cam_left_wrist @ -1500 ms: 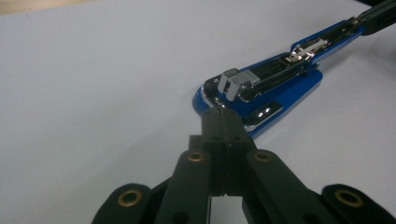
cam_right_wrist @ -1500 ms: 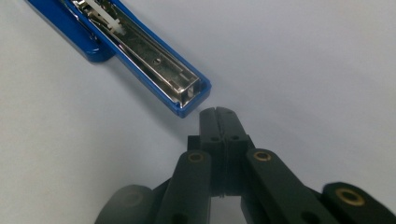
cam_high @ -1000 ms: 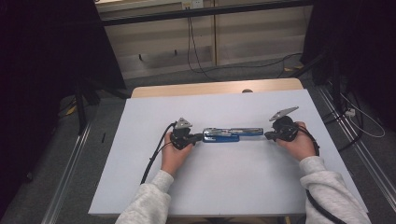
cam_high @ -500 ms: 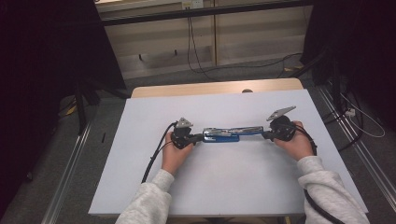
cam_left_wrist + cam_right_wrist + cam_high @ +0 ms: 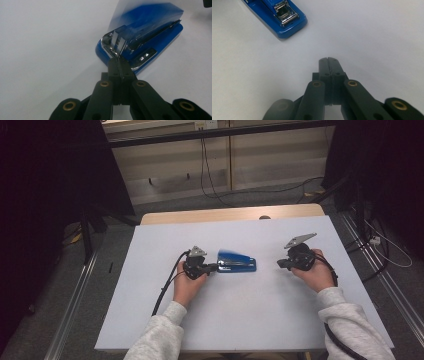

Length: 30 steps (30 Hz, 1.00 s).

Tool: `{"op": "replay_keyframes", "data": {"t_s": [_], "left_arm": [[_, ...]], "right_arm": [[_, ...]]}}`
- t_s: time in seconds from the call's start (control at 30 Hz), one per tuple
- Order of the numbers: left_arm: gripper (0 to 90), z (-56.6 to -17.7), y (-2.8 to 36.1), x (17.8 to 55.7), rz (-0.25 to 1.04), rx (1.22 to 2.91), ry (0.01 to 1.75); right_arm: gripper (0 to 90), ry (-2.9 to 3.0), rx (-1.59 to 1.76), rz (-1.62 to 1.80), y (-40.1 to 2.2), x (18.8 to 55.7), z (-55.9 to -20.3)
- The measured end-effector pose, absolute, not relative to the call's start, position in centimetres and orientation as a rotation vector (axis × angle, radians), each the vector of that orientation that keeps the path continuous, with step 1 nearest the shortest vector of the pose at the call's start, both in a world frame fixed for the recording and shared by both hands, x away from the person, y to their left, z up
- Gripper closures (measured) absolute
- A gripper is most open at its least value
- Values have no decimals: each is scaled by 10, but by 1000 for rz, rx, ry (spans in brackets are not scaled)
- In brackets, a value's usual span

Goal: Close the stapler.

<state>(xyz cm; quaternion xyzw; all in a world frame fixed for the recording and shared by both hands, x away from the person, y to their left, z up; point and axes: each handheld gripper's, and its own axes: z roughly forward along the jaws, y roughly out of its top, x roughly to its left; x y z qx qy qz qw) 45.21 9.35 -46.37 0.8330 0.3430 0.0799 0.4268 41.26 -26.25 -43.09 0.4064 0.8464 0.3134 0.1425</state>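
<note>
Stapler, blue, lies mid-bench, its top blurred. Left tongs, pressed together and holding nothing, touch its chromed hinge end, probably to steady or nudge it. Right tongs, also together and empty, sit well apart, leaving the stapling end free.

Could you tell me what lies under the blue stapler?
The blue stapler lies flat on the white table, its base on the surface. The left tongs touch its chrome end. Anything beneath the base is covered.
</note>
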Motion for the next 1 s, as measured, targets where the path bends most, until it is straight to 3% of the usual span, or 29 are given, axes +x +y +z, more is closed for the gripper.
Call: {"op": "replay_keyframes", "data": {"t_s": [0.23, 0.4, 0.47, 0.63, 0.77, 1.0], "left_arm": [[894, -463, 95, 451, 199, 2075, 858], [835, -462, 102, 451, 216, 2063, 868], [792, -461, 106, 451, 211, 2055, 876], [561, -452, 117, 449, 227, 2019, 882], [435, -444, 124, 444, 218, 1999, 877], [277, -439, 130, 434, 221, 2008, 833]], "right_arm": [[863, 2430, 1194, 960, -262, 413, -431], [795, 2443, 1192, 959, -258, 412, -433], [757, 2445, 1197, 964, -257, 411, -433], [663, 2446, 1221, 993, -257, 406, -433], [544, 2434, 1245, 1018, -258, 400, -431], [395, 2438, 1230, 1013, -257, 387, -430]]}}
